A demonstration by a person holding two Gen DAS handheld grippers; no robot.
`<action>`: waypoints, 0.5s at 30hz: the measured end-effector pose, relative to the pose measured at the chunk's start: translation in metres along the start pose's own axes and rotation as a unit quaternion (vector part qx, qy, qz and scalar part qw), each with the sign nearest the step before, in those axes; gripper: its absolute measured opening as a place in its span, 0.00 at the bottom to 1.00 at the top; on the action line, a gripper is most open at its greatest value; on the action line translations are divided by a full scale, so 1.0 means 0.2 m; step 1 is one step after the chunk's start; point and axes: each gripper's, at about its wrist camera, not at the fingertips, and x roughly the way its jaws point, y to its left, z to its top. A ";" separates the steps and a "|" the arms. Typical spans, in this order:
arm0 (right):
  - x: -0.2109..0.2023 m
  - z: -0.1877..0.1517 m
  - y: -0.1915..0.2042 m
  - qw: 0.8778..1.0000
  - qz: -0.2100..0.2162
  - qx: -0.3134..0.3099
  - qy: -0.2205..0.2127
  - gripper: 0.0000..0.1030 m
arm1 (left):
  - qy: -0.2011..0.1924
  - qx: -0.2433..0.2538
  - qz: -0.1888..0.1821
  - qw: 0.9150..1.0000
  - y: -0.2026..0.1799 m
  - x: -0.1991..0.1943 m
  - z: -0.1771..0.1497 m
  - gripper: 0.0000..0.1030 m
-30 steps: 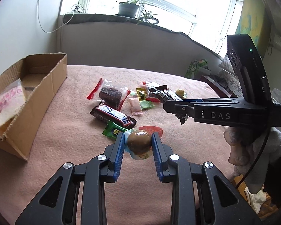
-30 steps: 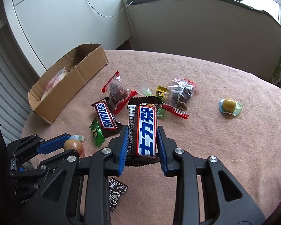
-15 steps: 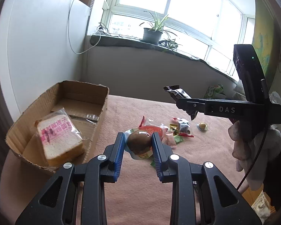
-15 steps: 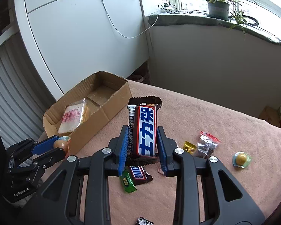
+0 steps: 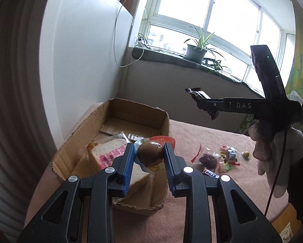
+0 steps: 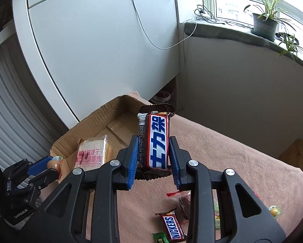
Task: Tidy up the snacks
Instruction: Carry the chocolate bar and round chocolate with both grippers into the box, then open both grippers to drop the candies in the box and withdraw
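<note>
Left gripper [image 5: 149,159], fingers clamped on a sealed brown egg [image 5: 150,156], and right gripper [image 6: 152,158], fingers clamped on a chocolate bar [image 6: 158,141], both raised toward the cardboard box [image 5: 119,109] at 11 o'clock, presumably for dropping in beside the bread [image 6: 91,155].

Round brown snack in a clear cup with red foil lid [image 5: 150,155], pinched between blue jaws above the open cardboard box [image 5: 131,109]. Snickers bar [image 6: 158,141], red-blue-white wrapper, held upright over the box's far end. Wrapped bread slice [image 6: 91,154] lies inside the box. Loose snacks [image 5: 218,158] scattered on the pink-covered desk.
</note>
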 end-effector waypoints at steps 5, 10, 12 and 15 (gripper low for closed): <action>0.12 0.07 0.08 1.000 0.003 -0.010 0.010 0.29 | 0.001 -0.012 0.020 1.000 0.11 0.02 0.01 0.27; 0.27 0.09 0.13 0.999 0.006 -0.016 0.032 0.29 | 0.010 -0.021 0.037 0.999 0.20 0.04 0.00 0.27; 0.32 0.08 0.15 0.999 0.004 -0.018 0.040 0.29 | 0.014 -0.028 0.041 0.999 0.24 0.06 -0.01 0.27; 0.38 0.07 0.16 0.998 0.008 -0.015 0.053 0.29 | 0.020 -0.032 0.048 0.998 0.27 0.08 -0.01 0.27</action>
